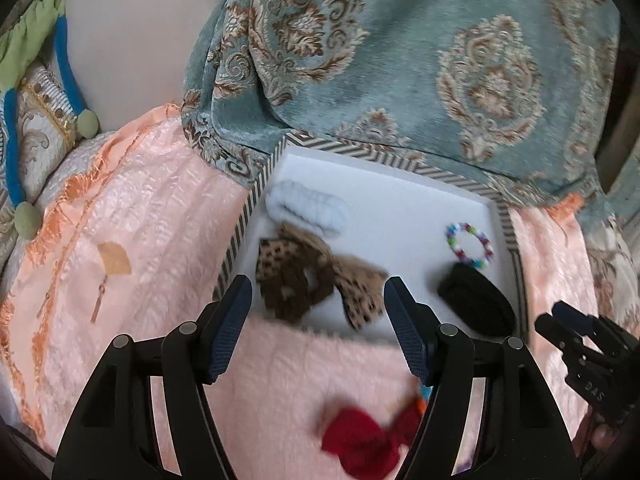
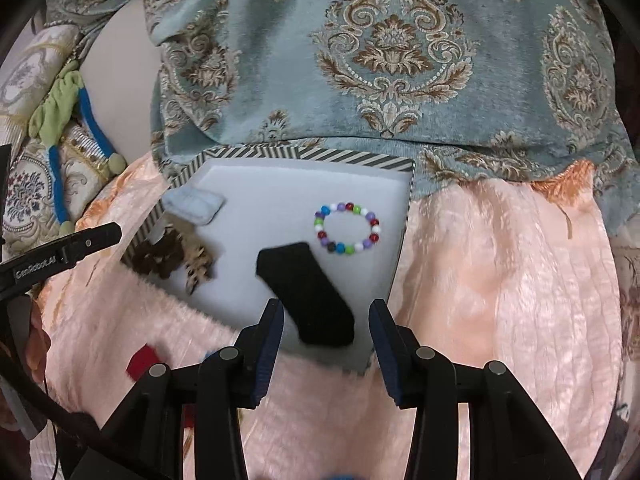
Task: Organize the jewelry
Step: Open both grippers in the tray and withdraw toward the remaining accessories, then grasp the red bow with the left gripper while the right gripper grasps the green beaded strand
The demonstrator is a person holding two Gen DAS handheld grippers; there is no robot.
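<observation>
Left wrist view: the left hand-held gripper (image 1: 318, 328) hangs wide open and empty above a fluffy pink blanket (image 1: 280, 368) spread over a peach bedspread (image 1: 132, 216). Ahead lies a striped-edged tray (image 1: 400, 208) with a white foam floor, backed by a teal patterned cushion (image 1: 440, 60). In the tray sit a white fuzzy hair tie (image 1: 308, 206), a leopard-print bow (image 1: 316, 280), a bead bracelet (image 1: 470, 245) and a black pouch (image 1: 476, 304). A red bow (image 1: 368, 440), blurred, lies on the blanket near the gripper's right finger. A beige wall (image 1: 132, 32) shows at upper left.

Right wrist view: the right hand-held gripper (image 2: 326, 344) is also spread open, gripping nothing, its fingers flanking the near end of the black pouch (image 2: 308, 292). The bead bracelet (image 2: 347, 227) rests just beyond, apart from the pouch, near the tray's right wall.
</observation>
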